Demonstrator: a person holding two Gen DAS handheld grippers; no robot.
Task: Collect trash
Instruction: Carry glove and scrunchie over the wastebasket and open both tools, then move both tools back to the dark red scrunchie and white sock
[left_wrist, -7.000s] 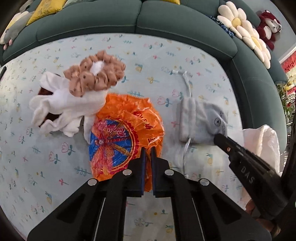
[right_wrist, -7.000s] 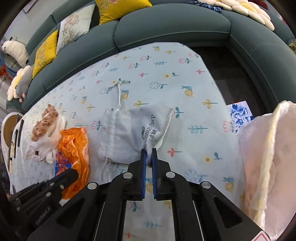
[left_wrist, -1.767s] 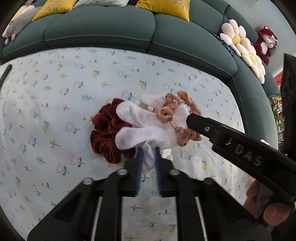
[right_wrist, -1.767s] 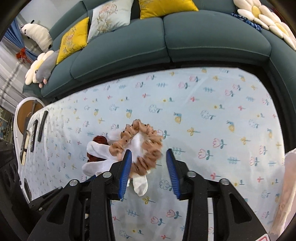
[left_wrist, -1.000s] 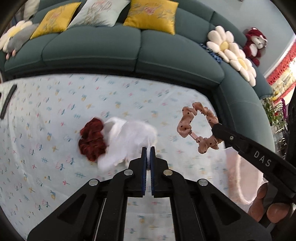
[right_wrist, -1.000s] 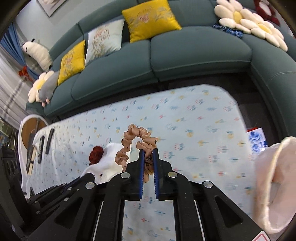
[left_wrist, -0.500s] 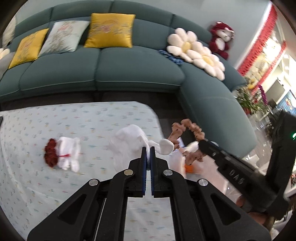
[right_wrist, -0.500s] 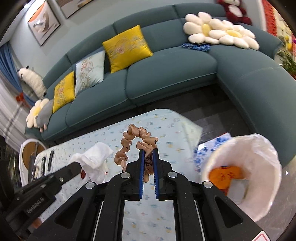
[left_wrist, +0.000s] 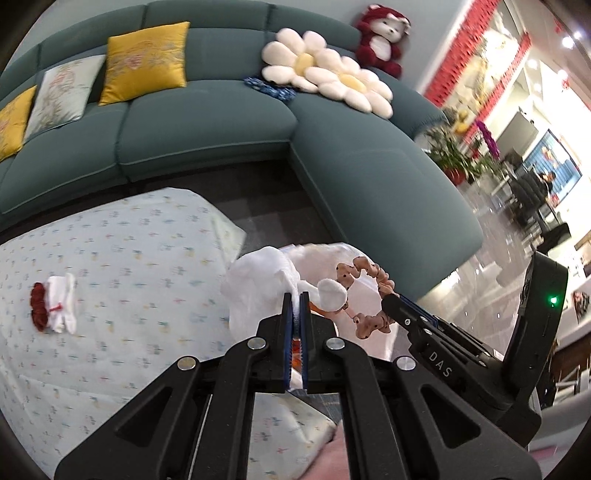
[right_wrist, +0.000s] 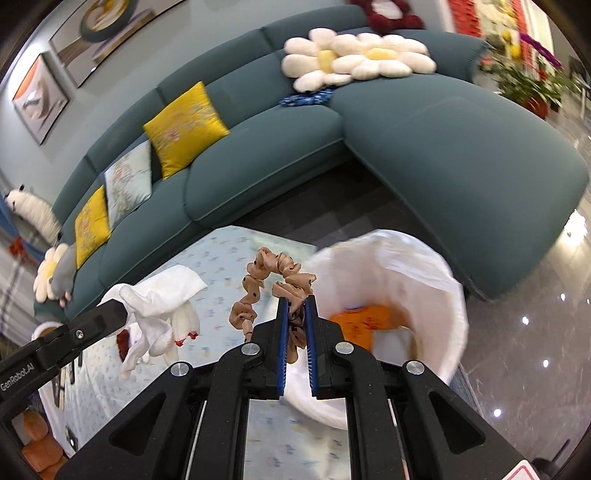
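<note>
My left gripper (left_wrist: 294, 295) is shut on a white glove (left_wrist: 258, 284) and holds it in the air by the table's right end; the glove also shows in the right wrist view (right_wrist: 159, 295). My right gripper (right_wrist: 295, 301) is shut on a tan dotted scrunchie (right_wrist: 258, 288) and holds it up beside the white-lined trash bin (right_wrist: 424, 266). The scrunchie also shows in the left wrist view (left_wrist: 369, 295). An orange wrapper (right_wrist: 362, 321) lies inside the bin.
A dark red scrunchie with a second white glove (left_wrist: 55, 308) lies on the floral tablecloth (left_wrist: 129, 251). A teal sofa (left_wrist: 221, 122) with yellow cushions curves behind. Glossy floor (right_wrist: 535, 332) lies to the right of the bin.
Both grippers lifted their items off the table and carried them right, to the bin. The bin, with the orange wrapper inside, now shows close under the right gripper.
</note>
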